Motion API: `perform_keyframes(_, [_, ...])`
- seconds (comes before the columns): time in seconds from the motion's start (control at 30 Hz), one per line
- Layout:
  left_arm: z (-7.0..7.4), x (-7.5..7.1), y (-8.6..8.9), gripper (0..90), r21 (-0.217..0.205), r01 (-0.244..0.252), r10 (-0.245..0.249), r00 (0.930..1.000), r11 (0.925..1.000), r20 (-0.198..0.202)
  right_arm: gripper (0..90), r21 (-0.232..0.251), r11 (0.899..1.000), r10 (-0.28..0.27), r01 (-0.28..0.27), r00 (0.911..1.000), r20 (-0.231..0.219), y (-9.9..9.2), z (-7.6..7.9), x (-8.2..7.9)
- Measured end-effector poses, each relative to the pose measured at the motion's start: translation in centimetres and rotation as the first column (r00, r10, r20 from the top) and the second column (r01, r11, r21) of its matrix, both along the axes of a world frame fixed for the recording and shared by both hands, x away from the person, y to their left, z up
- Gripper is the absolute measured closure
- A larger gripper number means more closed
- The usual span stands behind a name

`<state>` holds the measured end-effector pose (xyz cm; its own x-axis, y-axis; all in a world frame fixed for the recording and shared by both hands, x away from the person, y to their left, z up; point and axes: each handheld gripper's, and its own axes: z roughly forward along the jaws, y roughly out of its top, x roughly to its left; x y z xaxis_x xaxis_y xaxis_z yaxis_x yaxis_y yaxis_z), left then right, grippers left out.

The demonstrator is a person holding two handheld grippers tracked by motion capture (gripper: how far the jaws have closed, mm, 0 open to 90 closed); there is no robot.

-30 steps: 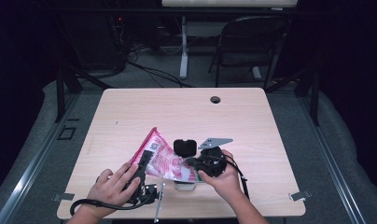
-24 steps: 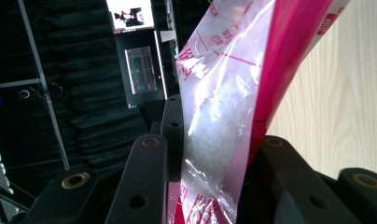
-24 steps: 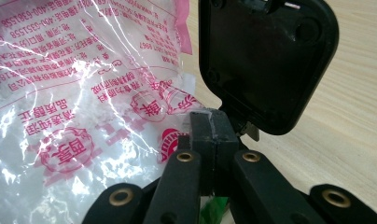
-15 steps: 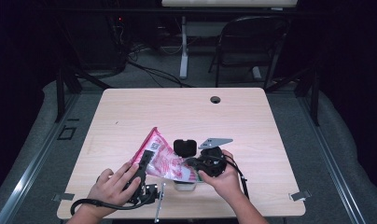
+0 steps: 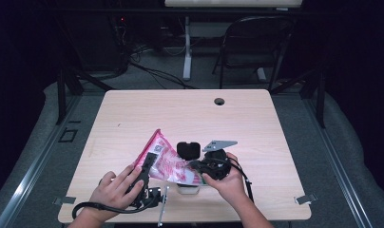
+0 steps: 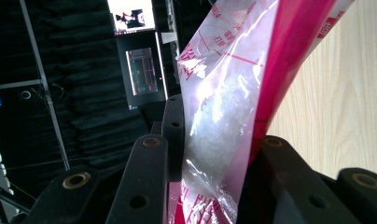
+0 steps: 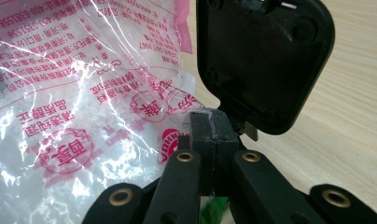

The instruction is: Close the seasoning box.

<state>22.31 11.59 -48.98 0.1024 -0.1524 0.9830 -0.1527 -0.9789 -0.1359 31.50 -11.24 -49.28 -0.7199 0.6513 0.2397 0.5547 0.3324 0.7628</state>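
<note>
Pink-and-clear crinkled plastic bag, printed with red characters and holding white granules, lies on the pale wood-grain table near its front edge. Left gripper clamps the bag's left side between matte black jaws. Right gripper has jaws pressed together on the bag's right edge, beside a rounded black plastic block.

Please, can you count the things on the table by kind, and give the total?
Pink and clear plastic bag of white grains: 1
Black rounded-square flat plastic piece: 1
Hand-held black two-jaw grippers, left and right: 2
Total: 4
</note>
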Motion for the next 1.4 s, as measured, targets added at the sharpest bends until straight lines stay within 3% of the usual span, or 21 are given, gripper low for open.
perform_keyframes(1.4, [0.41, -0.08, -0.13, 74.5, 0.0, 0.011, -0.011, 0.9999, 0.9999, 0.01, 90.0, -0.001, 1.0, 0.003, -0.003, 1.0, -0.002, 0.16, -0.03, -0.04])
